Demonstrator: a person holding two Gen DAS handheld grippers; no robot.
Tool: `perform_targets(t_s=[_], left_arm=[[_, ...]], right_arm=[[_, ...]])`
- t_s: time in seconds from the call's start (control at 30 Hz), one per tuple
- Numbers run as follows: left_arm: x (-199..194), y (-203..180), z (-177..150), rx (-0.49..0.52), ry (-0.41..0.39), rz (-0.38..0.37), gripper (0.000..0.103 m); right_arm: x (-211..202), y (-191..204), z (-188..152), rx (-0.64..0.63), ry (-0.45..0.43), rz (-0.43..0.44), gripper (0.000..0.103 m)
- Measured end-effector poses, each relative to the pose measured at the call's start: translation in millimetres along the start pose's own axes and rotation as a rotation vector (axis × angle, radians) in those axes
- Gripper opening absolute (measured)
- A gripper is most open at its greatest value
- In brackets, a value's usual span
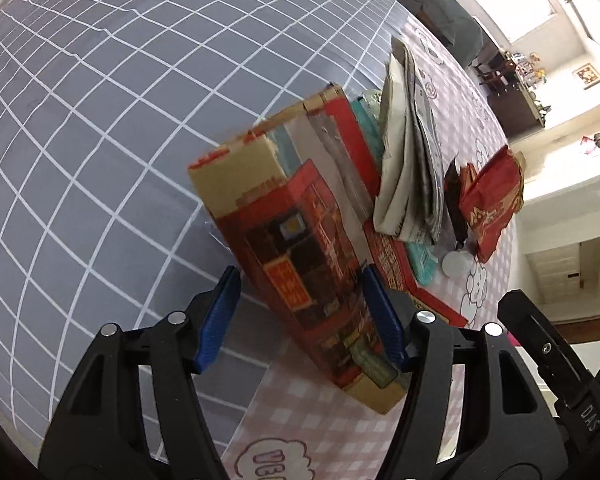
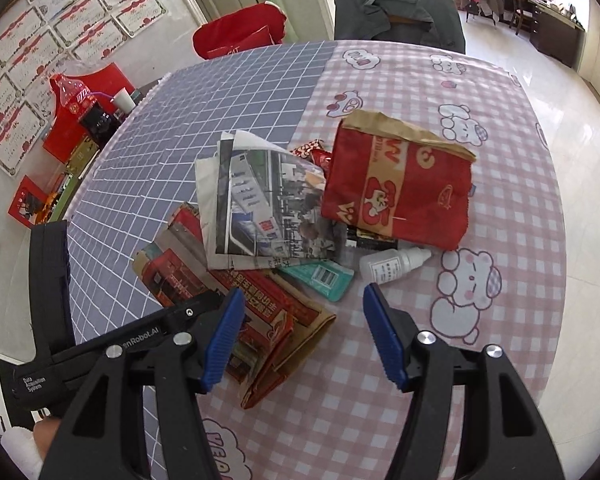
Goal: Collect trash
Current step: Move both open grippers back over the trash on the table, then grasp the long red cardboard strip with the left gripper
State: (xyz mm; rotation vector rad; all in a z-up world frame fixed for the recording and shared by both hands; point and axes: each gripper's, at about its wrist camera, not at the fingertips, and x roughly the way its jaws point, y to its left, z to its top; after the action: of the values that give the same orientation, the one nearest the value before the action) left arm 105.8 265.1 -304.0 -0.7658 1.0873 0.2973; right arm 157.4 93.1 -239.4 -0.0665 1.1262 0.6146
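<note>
A pile of trash lies on the table. A flattened red and brown carton (image 1: 300,240) (image 2: 244,300) is at the bottom, with a folded newspaper (image 2: 260,204) (image 1: 408,160) on it. A red paper bag (image 2: 400,184) (image 1: 492,200), a teal packet (image 2: 320,274) (image 1: 422,262) and a small white bottle (image 2: 392,264) (image 1: 456,264) lie beside them. My left gripper (image 1: 300,316) is open, its blue pads on either side of the carton's near end. My right gripper (image 2: 304,332) is open and empty, above the carton's near corner.
The table has a grey grid mat (image 2: 204,120) (image 1: 100,120) on its left and a pink checked cloth (image 2: 480,320) on its right. A grey chair (image 2: 396,16) and a red chair (image 2: 240,32) stand at the far edge. Red items (image 2: 76,112) sit off the table's left side.
</note>
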Motion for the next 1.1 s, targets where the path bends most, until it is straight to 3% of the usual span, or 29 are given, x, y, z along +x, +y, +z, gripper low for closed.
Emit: perform_targets(t_s=[0.03,0.07,0.37,0.47,0.63,0.77,1.0,1.1], left_arm=[[-1.1,0.1,0.8,0.012,-0.008,-0.01,0.044],[-3.2,-1.1,1.2,0.024,-0.016,-0.026,0.041],[-56.9,8.4,4.1,0.028,-0.142,-0.054,0.023],[-86.8,14.3,6.0,0.029,-0.217,-0.02,0.016],[-116.5,20.0,12.6,0.05,-0.3,0.076,0.014],[-109.2,23.7,18.2,0.04,-0.287,0.101,0.014],[-86.0,28.1,16.9,0.028,-0.215,0.129,0.014],[-77.2,27.5,17.3,0.027,-0.182,0.136,0.014]], right_arm=[[1.0,0.5,1.0,0.0,0.001,-0.002,0.061],[1.7,0.7,1.9,0.0,0.002,-0.002,0.061],[15.3,20.2,14.2,-0.035,0.007,0.021,0.062],[19.9,29.4,17.7,-0.053,0.004,0.027,0.063],[34.4,46.7,24.6,-0.083,-0.007,0.022,0.07],[51.9,66.7,30.6,-0.159,-0.042,-0.017,0.078],[91.4,81.7,36.9,-0.268,-0.027,-0.158,0.081],[96.2,75.6,39.4,-0.26,-0.023,-0.181,0.081]])
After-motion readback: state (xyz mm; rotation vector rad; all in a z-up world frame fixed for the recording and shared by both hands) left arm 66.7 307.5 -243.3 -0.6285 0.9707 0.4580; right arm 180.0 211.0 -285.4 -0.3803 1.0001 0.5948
